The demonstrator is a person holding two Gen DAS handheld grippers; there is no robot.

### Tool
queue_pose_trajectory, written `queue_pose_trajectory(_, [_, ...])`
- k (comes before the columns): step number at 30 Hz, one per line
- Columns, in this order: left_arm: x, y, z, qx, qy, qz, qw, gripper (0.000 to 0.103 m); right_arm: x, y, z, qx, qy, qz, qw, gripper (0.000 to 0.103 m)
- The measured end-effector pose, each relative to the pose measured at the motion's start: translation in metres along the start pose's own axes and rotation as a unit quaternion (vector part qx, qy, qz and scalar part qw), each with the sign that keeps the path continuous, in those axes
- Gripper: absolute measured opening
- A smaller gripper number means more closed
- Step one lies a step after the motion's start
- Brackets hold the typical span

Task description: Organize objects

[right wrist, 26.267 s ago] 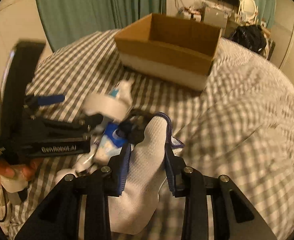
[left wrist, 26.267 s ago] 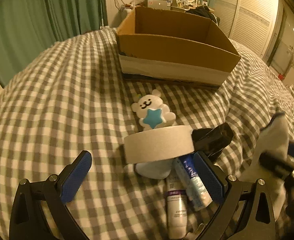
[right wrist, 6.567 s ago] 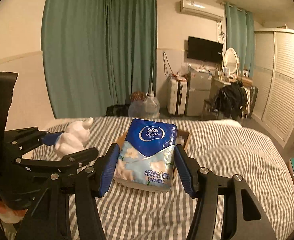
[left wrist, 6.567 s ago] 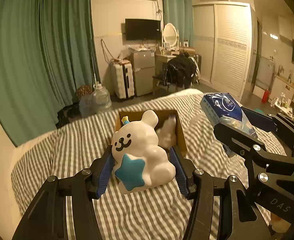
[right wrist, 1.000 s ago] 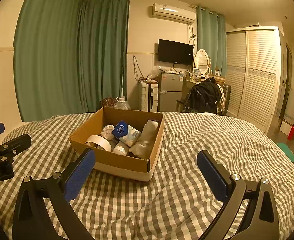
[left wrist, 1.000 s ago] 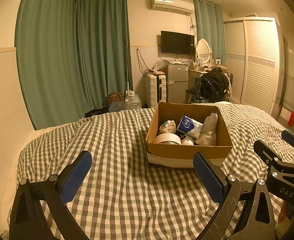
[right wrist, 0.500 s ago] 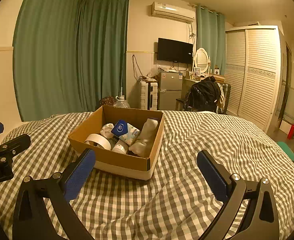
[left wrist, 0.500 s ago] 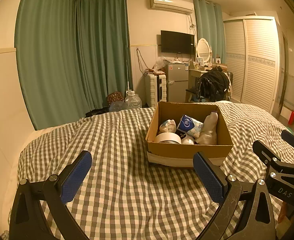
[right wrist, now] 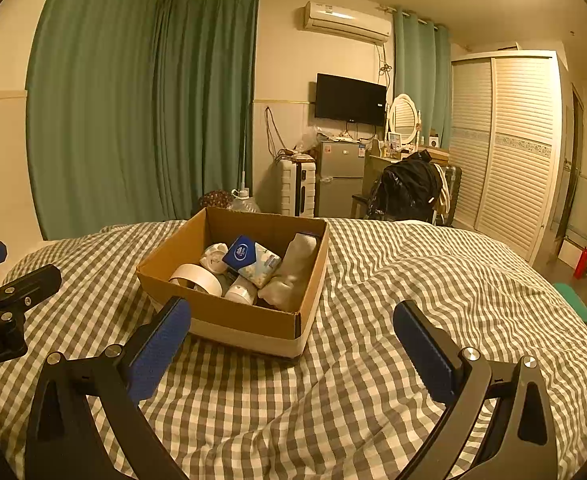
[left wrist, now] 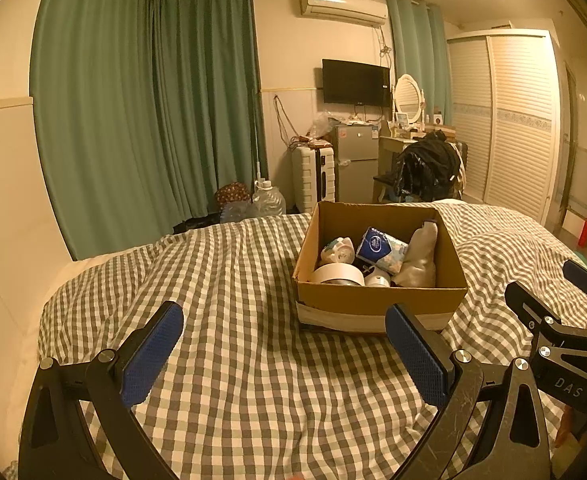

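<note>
Above the checked bed (left wrist: 233, 320), both tools (left wrist: 283, 344) (right wrist: 293, 344) gape empty; only the right view shows the box's (right wrist: 253, 320) right side.

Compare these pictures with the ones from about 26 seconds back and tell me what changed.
The sock, bear toy, tissue pack and tape roll went from the bed into the cardboard box. Both the left tool and right tool let go and now sit open. The box stayed put.
</note>
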State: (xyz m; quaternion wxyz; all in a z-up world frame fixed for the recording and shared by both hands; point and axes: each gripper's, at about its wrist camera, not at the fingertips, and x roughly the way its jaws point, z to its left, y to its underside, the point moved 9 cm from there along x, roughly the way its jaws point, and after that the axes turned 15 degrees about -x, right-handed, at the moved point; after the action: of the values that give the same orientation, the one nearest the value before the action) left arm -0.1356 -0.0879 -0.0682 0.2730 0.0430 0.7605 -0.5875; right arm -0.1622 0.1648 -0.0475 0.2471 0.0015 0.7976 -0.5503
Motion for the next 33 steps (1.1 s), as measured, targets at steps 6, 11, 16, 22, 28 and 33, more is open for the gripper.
queue_pose_trajectory(6, [-0.0010,-0.0005,0.0008,0.001,-0.002,-0.004,1.0000,0.103,0.0009,0.0012,0.0009,-0.002,0.001,0.002,1.000,0.102])
queue_pose_trajectory(11, [-0.0014,-0.0006,0.0009,0.000,-0.002,-0.004,1.0000,0.103,0.0016,0.0020,0.0024,-0.006,0.000,0.004,1.000,0.102])
queue_pose_trajectory(16, [-0.0021,-0.0007,0.0015,0.001,-0.003,-0.003,1.0000,0.103,0.0015,0.0026,0.0024,-0.006,0.000,0.005,1.000,0.102])
queue_pose_trajectory(22, [-0.0021,-0.0005,0.0006,0.001,-0.003,-0.003,1.0000,0.103,0.0014,0.0031,0.0024,-0.005,0.000,0.006,1.000,0.102])
queue_pose_trajectory(28, [-0.0016,-0.0003,0.0001,0.003,-0.002,-0.003,1.0000,0.103,0.0014,0.0030,0.0027,-0.006,0.000,0.006,1.000,0.102])
queue_pose_trajectory(33, [-0.0015,0.0003,0.0005,0.003,-0.004,-0.002,1.0000,0.103,0.0013,0.0045,0.0025,-0.006,0.000,0.007,1.000,0.102])
